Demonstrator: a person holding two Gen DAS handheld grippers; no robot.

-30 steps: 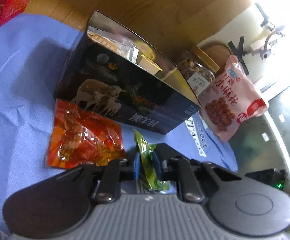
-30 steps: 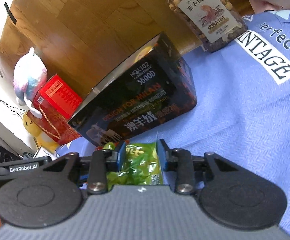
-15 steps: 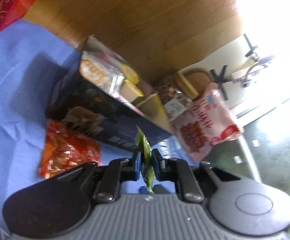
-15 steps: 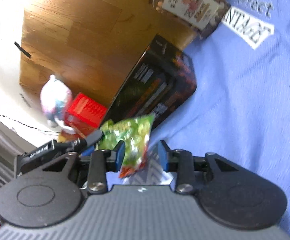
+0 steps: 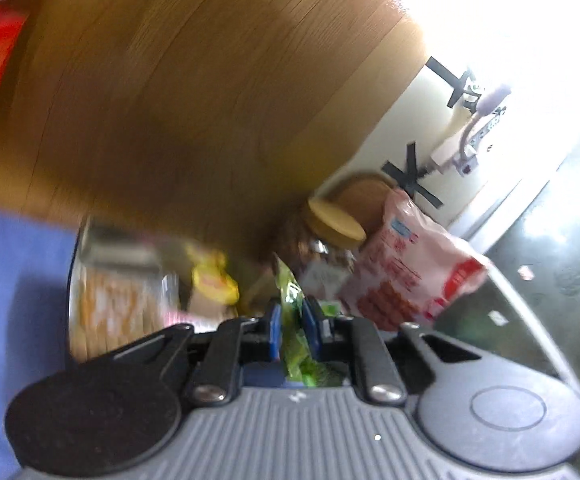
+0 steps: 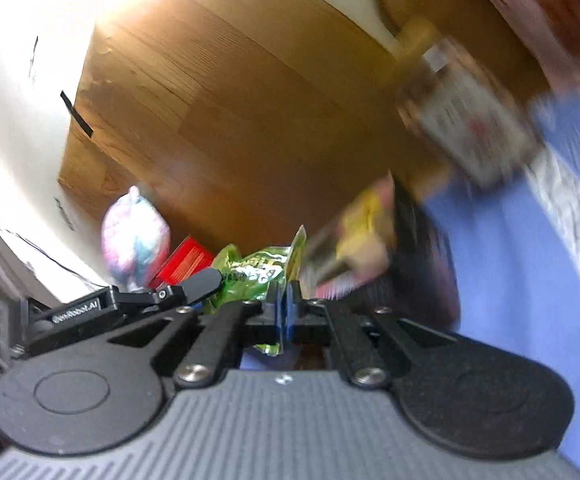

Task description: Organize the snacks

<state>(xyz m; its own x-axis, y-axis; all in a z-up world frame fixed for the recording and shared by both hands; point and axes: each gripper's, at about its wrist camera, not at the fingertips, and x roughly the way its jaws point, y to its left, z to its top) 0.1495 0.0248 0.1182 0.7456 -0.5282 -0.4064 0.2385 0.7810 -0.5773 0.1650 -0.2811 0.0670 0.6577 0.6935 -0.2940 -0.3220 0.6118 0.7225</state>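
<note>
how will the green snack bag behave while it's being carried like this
Probably floppy: the green bag crumples between the left tool pads. Likely light, since a thin edge pinch in the right tool holds it. Glossy film may slip.

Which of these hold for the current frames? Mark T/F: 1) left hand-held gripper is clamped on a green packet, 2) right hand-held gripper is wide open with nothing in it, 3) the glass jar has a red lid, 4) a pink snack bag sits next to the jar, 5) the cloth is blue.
1) The left hand-held gripper is clamped on the green packet. True.
2) The right hand-held gripper is wide open and empty. False: it is shut, pinching an edge of the same green packet.
3) The glass jar has a red lid. False: the lid is tan.
4) A pink snack bag sits next to the jar. True.
5) The cloth is blue. True.
</note>
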